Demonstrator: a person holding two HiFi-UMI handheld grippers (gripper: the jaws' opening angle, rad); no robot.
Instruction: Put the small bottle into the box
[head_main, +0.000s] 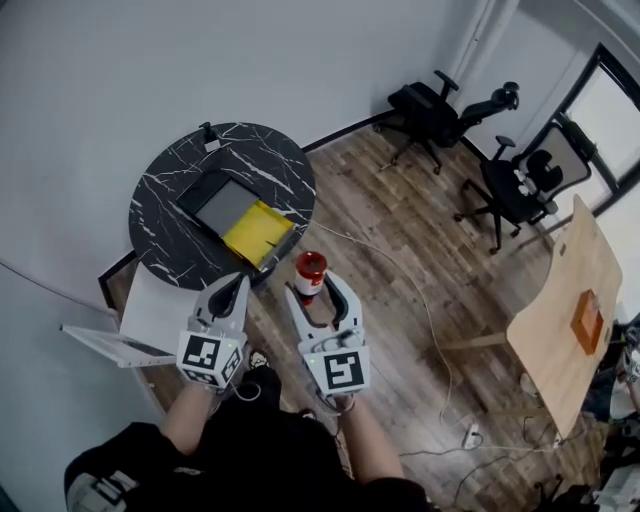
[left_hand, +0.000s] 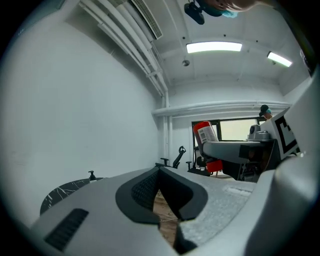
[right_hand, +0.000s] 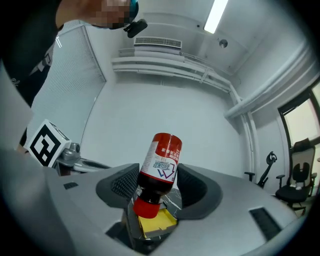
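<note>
**Red-capped bottle held just short of the open box**

The right tongs (head_main: 318, 287) are clamped on the small bottle (right_hand: 159, 170), one pad on each side of its dark body. The red cap points back into the throat of the tongs and the base points outward. Held by the body like this, the bottle probably can't swing, and its base would go into the box first.

The bottle is in the air above the wooden floor, near the edge of the round black marble desk (head_main: 165, 195). The box (head_main: 222, 205) lies open there with its yellow flap (head_main: 258, 232) folded toward the person, so its mouth is unobstructed. In the right gripper view the yellow flap shows below the cap.

Both forearms reach forward side by side at the same height. The left tongs (head_main: 231, 296) are pinched together on nothing, clear of the bottle.
</note>
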